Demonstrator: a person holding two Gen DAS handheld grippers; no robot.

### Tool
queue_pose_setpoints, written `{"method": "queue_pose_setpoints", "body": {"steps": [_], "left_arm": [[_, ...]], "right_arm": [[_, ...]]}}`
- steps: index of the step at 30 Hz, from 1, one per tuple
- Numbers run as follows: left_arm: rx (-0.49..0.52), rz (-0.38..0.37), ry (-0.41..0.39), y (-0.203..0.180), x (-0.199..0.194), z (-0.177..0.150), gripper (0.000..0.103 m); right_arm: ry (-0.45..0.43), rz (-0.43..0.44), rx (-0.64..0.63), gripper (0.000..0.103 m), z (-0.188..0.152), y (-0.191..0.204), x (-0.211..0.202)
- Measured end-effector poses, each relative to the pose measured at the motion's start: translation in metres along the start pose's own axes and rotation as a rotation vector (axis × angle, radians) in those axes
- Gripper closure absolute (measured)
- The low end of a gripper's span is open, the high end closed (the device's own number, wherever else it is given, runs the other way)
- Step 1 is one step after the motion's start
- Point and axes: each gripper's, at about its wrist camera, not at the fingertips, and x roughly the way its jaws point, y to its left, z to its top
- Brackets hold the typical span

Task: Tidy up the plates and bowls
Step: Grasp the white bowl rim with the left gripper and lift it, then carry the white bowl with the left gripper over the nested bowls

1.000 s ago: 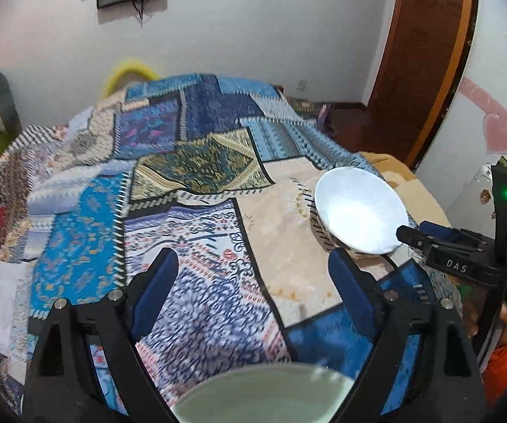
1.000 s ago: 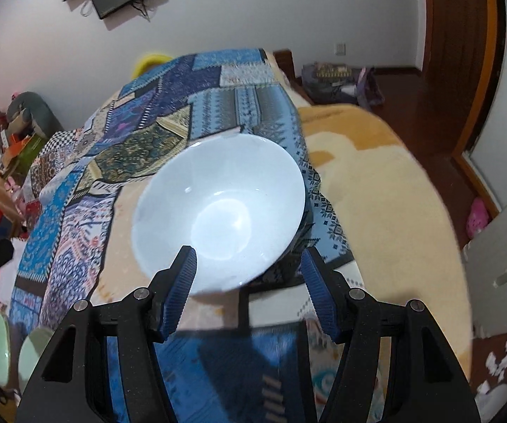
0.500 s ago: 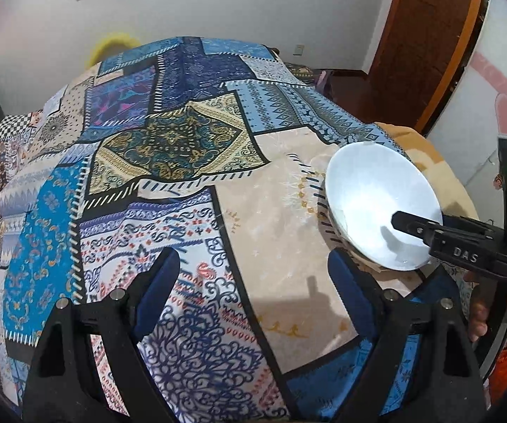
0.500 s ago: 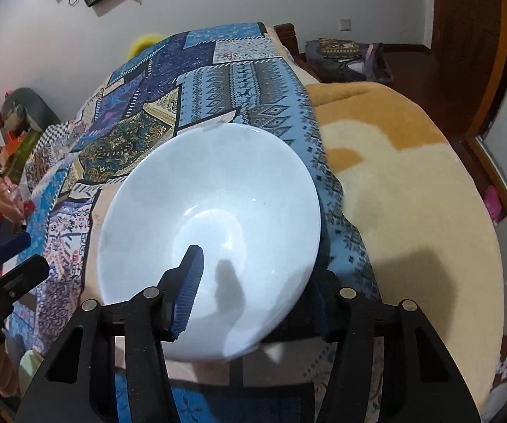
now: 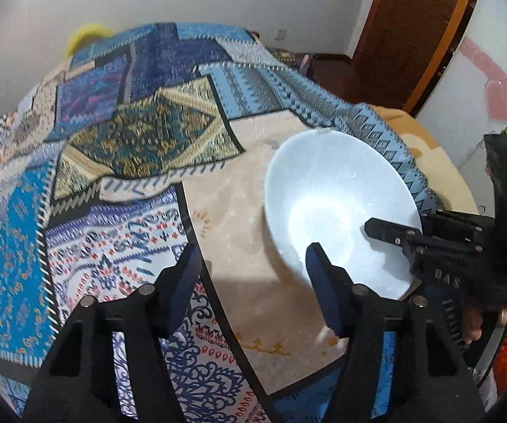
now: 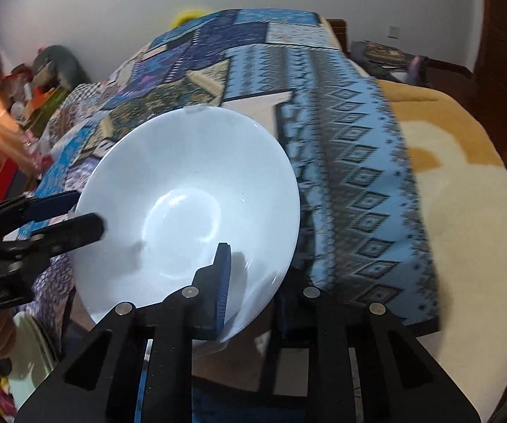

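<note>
Left gripper (image 5: 250,268): jaws half-spread, just narrowing, nothing between, beside bowl's left rim. White bowl (image 6: 186,208): empty, tilted on patchwork blanket (image 5: 119,148). Right gripper (image 6: 253,282): jaws clamped on bowl's near rim; outer finger hidden behind wall. Pale green dish (image 6: 28,345): cut off lower left.

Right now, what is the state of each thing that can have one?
Bowl: upright, empty, tilted on the bedspread, rim clamped.
Right gripper: just closed, shut on the bowl's near rim.
Left gripper: just been closing, half open, nothing between its jaws, beside the bowl.
</note>
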Motion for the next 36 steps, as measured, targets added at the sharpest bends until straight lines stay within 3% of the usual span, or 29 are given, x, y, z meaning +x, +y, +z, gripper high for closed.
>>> {"method": "queue_pose_setpoints", "body": {"steps": [5, 10, 26, 36], "left_arm": [[-0.022, -0.017, 0.062, 0.004, 0.016, -0.001, 0.054], [-0.037, -0.031, 0.134, 0.006, 0.032, -0.008, 0.08], [0.006, -0.002, 0.096, -0.008, -0.005, -0.032, 0.083], [0.024, 0.021, -0.016, -0.018, -0.063, -0.047, 0.083]], "right_arm": [[0.015, 0.045, -0.021, 0.083, -0.002, 0.011, 0.002], [0.02, 0.057, -0.016, 0.083, -0.002, 0.019, 0.003], [-0.023, 0.05, -0.002, 0.083, -0.023, 0.037, -0.026], [-0.104, 0.067, -0.016, 0.083, -0.031, 0.063, -0.069]]}}
